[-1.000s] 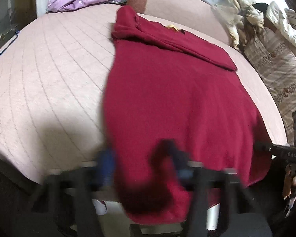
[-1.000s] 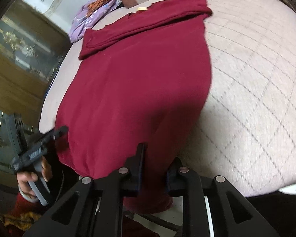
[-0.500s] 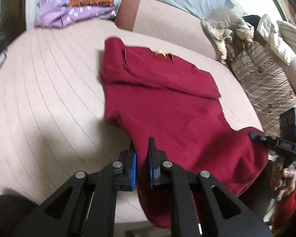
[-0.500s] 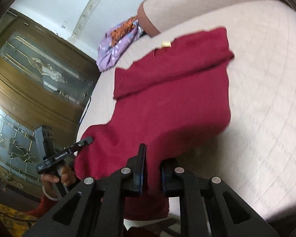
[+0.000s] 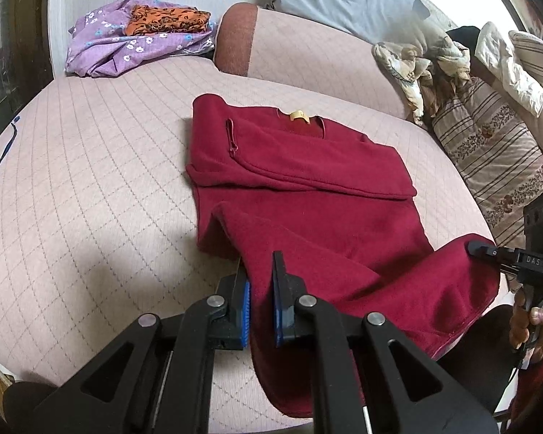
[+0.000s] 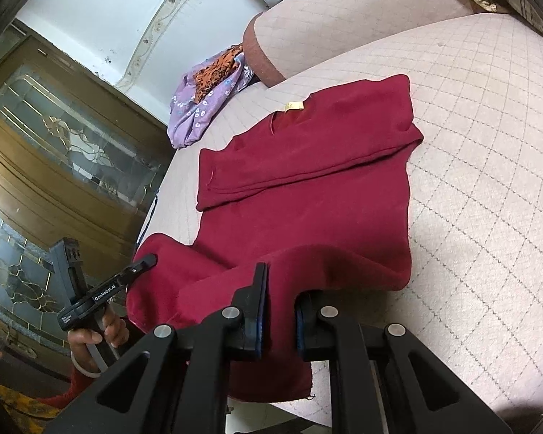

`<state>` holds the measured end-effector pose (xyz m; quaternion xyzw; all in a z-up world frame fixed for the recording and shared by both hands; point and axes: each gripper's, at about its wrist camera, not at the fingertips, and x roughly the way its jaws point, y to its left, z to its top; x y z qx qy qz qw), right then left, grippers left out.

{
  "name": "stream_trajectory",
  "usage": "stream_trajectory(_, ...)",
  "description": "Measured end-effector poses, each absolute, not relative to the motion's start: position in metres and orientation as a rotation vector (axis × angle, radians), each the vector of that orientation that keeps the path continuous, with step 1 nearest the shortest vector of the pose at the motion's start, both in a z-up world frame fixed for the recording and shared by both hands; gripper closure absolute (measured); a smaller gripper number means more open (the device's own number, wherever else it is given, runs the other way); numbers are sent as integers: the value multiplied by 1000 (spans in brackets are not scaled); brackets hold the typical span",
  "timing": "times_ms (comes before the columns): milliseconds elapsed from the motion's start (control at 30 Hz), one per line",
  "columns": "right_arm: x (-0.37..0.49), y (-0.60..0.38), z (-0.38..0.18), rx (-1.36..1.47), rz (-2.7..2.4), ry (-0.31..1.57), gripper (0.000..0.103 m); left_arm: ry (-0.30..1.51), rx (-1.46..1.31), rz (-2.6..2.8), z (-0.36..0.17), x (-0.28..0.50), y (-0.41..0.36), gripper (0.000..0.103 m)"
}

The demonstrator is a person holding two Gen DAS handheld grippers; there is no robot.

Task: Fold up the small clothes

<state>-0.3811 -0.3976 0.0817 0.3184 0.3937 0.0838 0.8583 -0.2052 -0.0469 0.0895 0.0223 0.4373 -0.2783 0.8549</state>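
Change: the hem of the red top [image 5: 307, 195] has come up off the front edge of the bed [image 5: 90, 166]. A second ago it hung over that edge; now both front corners are lifted and the cloth between them sags in a loose arc.
Left gripper [image 5: 260, 300]: closed tight on the front left corner of the hem, red cloth pinched between the blue pads [image 5: 245, 311]. It has risen and now slows.
Right gripper [image 6: 278, 311]: closed on the front right corner, a thicker bunch of cloth between its jaws, so a small gap shows. It has risen too and tipped a little.
Hands: in each view the other hand shows at the side, wrapped round its handle.
Top, place: mid bed, collar and yellow tag [image 5: 298, 115] towards the back edge. The upper part lies flat on the quilt, with the sleeves folded across the chest as a band.
Top, free part: only the lower third is off the bed; the fold line seems likely to form just below the sleeve band.
Meaning for task: the sleeve folds look done, and the bottom-to-top fold appears to be starting. The hem probably needs carrying towards the collar and laying down with its edges matched.
Risk: the sagging middle may drag and wrinkle the flat part if the two corners travel unevenly.
Other cloth: a purple bundle [image 5: 134, 39] lies at the back left corner, well apart.
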Motion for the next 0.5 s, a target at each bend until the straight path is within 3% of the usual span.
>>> stream_trajectory(500, -375, -410, 85, 682, 131, 783, 91, 924, -33, -547, 81, -180, -50, 96)
